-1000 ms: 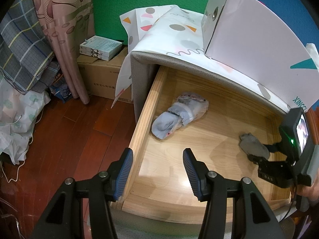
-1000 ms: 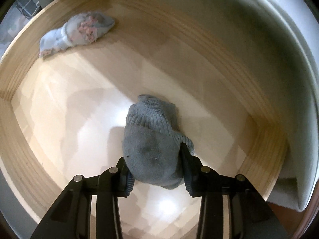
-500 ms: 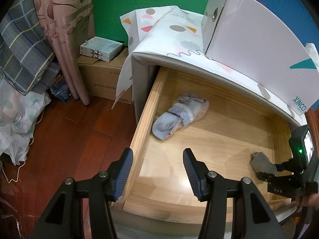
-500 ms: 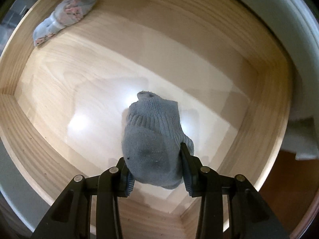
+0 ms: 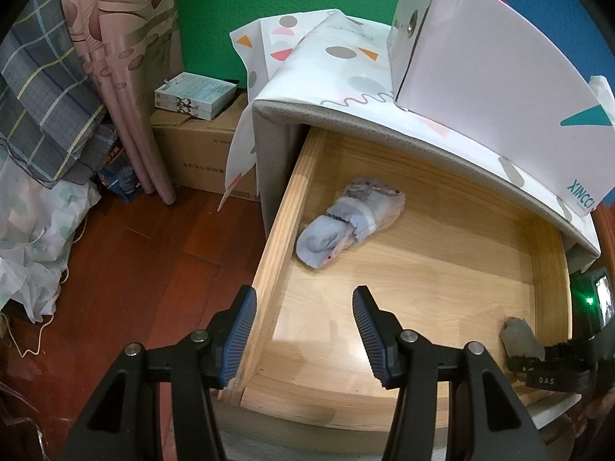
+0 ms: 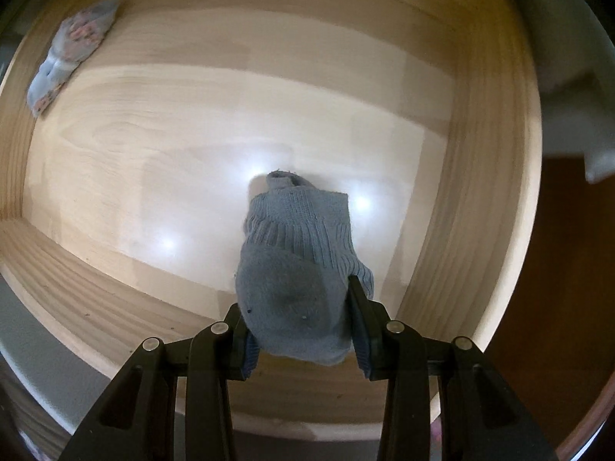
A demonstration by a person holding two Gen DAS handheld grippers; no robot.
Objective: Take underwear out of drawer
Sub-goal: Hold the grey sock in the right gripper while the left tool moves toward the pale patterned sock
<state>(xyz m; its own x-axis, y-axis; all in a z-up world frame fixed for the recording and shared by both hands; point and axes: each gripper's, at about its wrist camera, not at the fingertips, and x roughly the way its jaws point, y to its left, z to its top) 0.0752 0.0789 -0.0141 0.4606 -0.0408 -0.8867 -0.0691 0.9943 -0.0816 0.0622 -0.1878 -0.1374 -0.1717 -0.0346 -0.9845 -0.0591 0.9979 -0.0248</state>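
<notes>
A rolled grey sock hangs between the pads of my right gripper, which is shut on it and points straight down over the wooden drawer, near its front right corner. In the left wrist view the same grey sock and right gripper show at the drawer's right front. A light blue and pink bundle of socks lies on the drawer floor at the back left, also seen as a bundle at the upper left. My left gripper stands open and empty over the drawer's front left corner.
A patterned white cloth and a large white box sit on top of the cabinet. A cardboard box with flat packs, a curtain and bedding stand on the dark wood floor to the left.
My right gripper has carried the grey sock from the drawer's middle right toward its front right corner and rolled about its axis. My left gripper has stayed put.
</notes>
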